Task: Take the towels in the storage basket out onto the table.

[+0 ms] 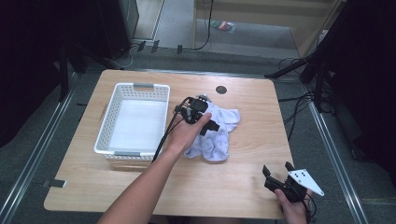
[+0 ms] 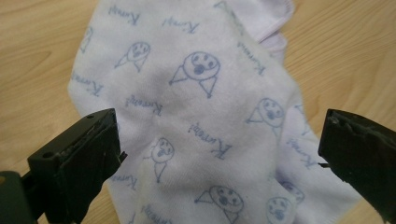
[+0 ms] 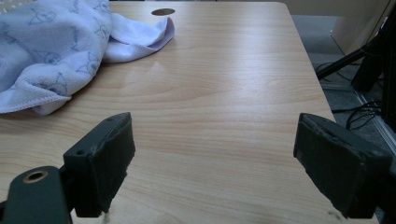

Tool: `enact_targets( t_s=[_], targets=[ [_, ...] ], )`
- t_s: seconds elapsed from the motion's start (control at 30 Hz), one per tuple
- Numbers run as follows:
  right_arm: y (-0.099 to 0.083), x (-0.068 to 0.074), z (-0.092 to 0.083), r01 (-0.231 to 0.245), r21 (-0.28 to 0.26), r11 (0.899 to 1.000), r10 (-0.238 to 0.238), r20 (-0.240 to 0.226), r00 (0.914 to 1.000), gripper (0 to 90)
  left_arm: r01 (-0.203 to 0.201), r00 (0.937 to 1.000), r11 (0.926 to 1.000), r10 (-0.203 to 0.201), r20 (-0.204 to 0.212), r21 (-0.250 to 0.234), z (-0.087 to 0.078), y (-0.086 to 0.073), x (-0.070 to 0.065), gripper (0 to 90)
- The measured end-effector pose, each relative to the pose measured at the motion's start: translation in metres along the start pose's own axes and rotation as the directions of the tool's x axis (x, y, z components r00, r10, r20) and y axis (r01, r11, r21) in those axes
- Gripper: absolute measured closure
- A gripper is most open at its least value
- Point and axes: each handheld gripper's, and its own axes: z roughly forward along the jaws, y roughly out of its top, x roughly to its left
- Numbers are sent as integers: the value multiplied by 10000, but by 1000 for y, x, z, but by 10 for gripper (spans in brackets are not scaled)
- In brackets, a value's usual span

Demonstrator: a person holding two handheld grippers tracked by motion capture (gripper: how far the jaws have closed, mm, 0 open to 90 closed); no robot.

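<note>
Wooden table: left gripper open over towel, basket beside.

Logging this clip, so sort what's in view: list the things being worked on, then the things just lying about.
In use, likely:
- printed towel, under the open left gripper
- white basket beside it, perhaps its destination

Idle:
- right gripper, open at the table edge
- dark round hole in the tabletop

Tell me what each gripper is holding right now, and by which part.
Nothing is held. The left gripper hovers open above the towel; the right gripper is open over bare table.
</note>
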Motion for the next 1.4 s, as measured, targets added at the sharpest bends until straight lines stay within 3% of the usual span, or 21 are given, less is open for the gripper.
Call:
enact_targets(
  t_s=[0.4, 0.6, 0.63, 0.77, 0.83, 1.1, 1.23, 1.27, 1.4],
  targets=[
    [0, 0, 0, 2, 38, 10000, -3, 52, 10000, 128, 260, 9989, 9971, -287, -365, -714, -39, -6, 23, 0],
    [0, 0, 1, 19, 59, 10000, -20, 78, 10000, 128, 402, 9978, 9940, -453, -489, -1014, -56, -15, 41, 0],
    [0, 0, 1, 19, 60, 10000, -20, 91, 10000, 128, 558, 9968, 9927, -615, -513, -1070, -61, -19, 49, 0],
    [0, 0, 1, 21, 79, 10000, -22, 93, 10000, 128, 822, 9960, 9884, -859, -238, -1274, -71, -25, 58, 0],
    [0, 0, 1, 22, 84, 10000, -23, 93, 10000, 128, 936, 9947, 9849, -988, -289, -1459, -80, -31, 66, 0],
    [0, 0, 1, 18, 80, 10000, -19, 94, 10000, 128, 896, 9912, 9795, -1054, -799, -1803, -101, -48, 85, 0],
    [0, 0, 1, 18, 100, 9999, -19, 106, 9999, 128, 908, 9906, 9784, -1080, -843, -1857, -108, -55, 93, 0],
    [0, 0, 1, 14, 102, 9999, -15, 107, 9999, 128, 840, 9882, 9779, -1065, -1103, -1917, -111, -60, 97, 0],
    [0, 0, 1, -29, 77, 10000, 28, 110, 9999, 128, 891, 9874, 9769, -1123, -1117, -1945, -114, -69, 104, 0]
  ],
)
